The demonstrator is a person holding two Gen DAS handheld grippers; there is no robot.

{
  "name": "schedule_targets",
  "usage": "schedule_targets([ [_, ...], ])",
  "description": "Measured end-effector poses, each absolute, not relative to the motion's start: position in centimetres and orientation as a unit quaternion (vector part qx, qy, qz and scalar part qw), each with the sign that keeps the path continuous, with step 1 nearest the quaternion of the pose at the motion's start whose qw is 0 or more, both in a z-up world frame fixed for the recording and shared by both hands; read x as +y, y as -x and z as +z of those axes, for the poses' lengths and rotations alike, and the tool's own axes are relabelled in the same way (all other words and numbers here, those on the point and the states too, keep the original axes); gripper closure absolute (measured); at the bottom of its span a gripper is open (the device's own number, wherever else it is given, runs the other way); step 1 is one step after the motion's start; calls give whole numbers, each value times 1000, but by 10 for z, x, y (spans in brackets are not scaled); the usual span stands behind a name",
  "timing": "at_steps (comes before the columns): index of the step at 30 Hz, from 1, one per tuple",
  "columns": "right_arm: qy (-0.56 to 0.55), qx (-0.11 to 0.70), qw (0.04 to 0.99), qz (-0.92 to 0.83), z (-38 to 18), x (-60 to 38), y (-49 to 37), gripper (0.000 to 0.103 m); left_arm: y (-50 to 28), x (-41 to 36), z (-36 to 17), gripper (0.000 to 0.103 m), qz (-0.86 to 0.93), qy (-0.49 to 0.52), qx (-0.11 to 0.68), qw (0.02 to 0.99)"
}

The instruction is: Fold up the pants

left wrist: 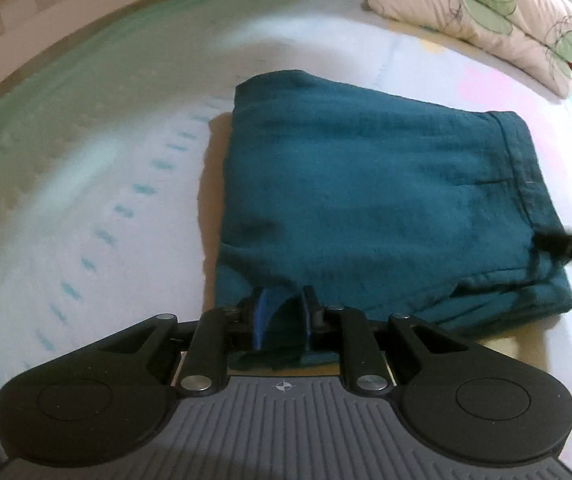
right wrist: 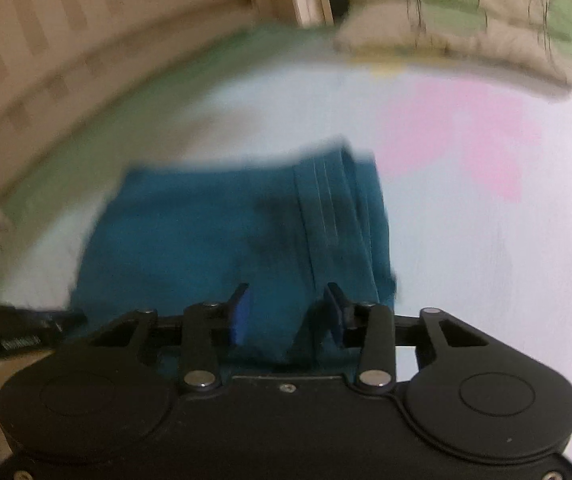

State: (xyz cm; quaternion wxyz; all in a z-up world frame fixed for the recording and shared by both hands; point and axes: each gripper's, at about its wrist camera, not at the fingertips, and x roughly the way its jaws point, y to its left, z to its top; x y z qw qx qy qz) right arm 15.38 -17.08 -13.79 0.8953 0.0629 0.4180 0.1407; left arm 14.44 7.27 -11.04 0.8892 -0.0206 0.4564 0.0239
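The teal pants (left wrist: 365,184) lie folded into a thick rectangle on the pale bed sheet (left wrist: 86,160). My left gripper (left wrist: 282,312) is at their near edge. A flap of teal cloth sits between its blue pads (left wrist: 260,316), and a sliver of light shows beside the left pad, so the pads are not pressing on it. In the blurred right wrist view the pants (right wrist: 206,232) fill the middle. My right gripper (right wrist: 287,312) stands open over their near right part, pads wide apart with cloth beneath. Each gripper shows at the other view's edge: right gripper (left wrist: 569,246), left gripper (right wrist: 18,332).
Leaf-print pillows (left wrist: 485,12) are stacked at the far right of the bed, pillows (right wrist: 465,12) likewise. A wooden slatted bed frame (left wrist: 26,8) runs along the far left side. A pink patch (right wrist: 465,132) marks the sheet to the right of the pants.
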Motion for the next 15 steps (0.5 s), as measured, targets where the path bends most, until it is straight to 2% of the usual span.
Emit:
schedule_targets([
  [4,-64,421,896,123,-142,-171,-145,54,-139,76,-103,85,32,32,451,891],
  [9,-95,411,900,109,-115,-177,-131,54,-124,71,-81,85,46,28,434,900],
  [15,-69,423,900,79,-86,-164,-100,53,-91,56,-62,85,57,34,424,903],
])
